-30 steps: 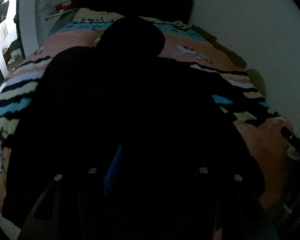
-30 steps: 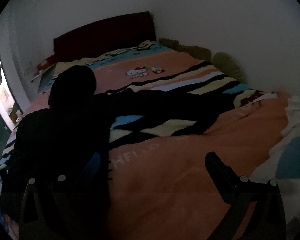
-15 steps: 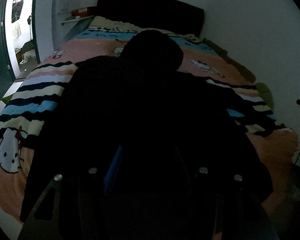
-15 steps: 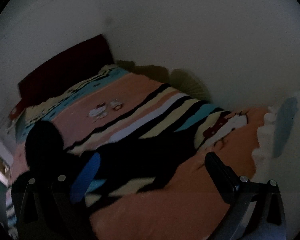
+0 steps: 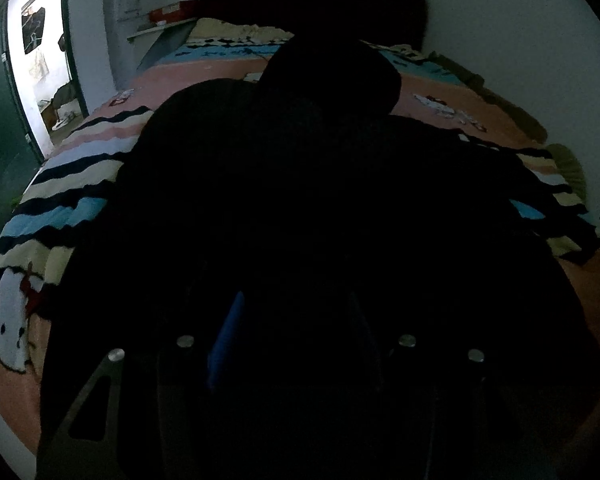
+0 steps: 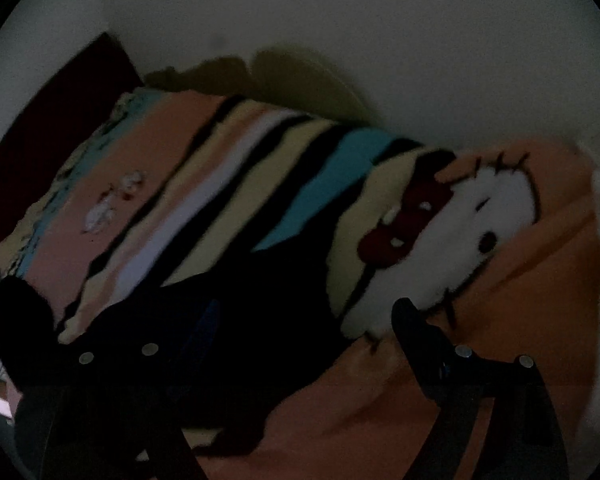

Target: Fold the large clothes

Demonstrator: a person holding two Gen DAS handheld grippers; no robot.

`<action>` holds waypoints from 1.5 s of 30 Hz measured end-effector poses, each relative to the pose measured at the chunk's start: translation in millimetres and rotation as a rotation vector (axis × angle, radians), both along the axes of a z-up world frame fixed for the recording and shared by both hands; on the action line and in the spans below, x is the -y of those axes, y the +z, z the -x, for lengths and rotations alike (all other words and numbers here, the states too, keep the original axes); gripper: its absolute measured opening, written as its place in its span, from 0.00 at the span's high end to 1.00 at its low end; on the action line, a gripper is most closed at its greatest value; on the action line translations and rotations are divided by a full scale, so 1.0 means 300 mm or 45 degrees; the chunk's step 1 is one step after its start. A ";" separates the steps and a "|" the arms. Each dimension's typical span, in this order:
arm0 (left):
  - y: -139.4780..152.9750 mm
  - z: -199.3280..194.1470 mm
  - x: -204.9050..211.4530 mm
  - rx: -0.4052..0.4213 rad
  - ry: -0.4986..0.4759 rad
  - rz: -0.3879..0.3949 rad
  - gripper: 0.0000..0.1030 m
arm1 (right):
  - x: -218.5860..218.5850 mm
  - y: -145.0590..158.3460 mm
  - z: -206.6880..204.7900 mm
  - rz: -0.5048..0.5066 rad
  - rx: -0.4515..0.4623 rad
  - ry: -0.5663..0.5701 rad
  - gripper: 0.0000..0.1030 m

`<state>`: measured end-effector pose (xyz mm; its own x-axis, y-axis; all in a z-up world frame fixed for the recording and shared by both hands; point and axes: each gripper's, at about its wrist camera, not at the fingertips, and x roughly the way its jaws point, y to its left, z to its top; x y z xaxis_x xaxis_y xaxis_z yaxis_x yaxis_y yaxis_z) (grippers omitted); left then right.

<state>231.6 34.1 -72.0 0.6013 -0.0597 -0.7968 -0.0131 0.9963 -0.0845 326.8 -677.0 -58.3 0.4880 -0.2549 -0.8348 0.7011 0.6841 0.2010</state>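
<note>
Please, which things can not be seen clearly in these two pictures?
- Left wrist view: left gripper fingers are lost against the black garment; a grip cannot be told.
- Right wrist view: blurred; the sleeve end is unclear.
- Both views: blanket partly covered by the garment.

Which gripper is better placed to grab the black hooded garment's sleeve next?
Right. The right gripper has the black hooded garment's sleeve directly ahead, jaws apart and just closing. The left gripper faces the body.
</note>
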 end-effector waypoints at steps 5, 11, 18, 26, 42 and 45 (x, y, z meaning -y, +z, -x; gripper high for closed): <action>-0.035 -0.035 0.018 -0.004 -0.024 -0.017 0.49 | 0.063 -0.106 -0.056 -0.059 -0.050 -0.005 0.18; -0.060 -0.044 0.024 -0.023 -0.023 -0.013 0.48 | 0.035 -0.168 -0.109 -0.099 -0.089 0.079 0.28; -0.062 -0.036 0.025 -0.032 -0.028 -0.001 0.48 | -0.032 -0.219 -0.124 -0.202 -0.107 0.136 0.66; -0.029 -0.006 0.015 -0.019 -0.033 0.024 0.48 | -0.125 -0.026 -0.110 -0.134 0.060 0.174 0.84; 0.112 0.147 -0.144 0.112 0.050 0.098 0.48 | -0.706 0.642 -0.176 0.103 0.440 0.610 0.86; 0.138 0.185 -0.195 0.150 0.077 0.121 0.48 | -0.858 0.718 -0.173 0.144 0.458 0.694 0.86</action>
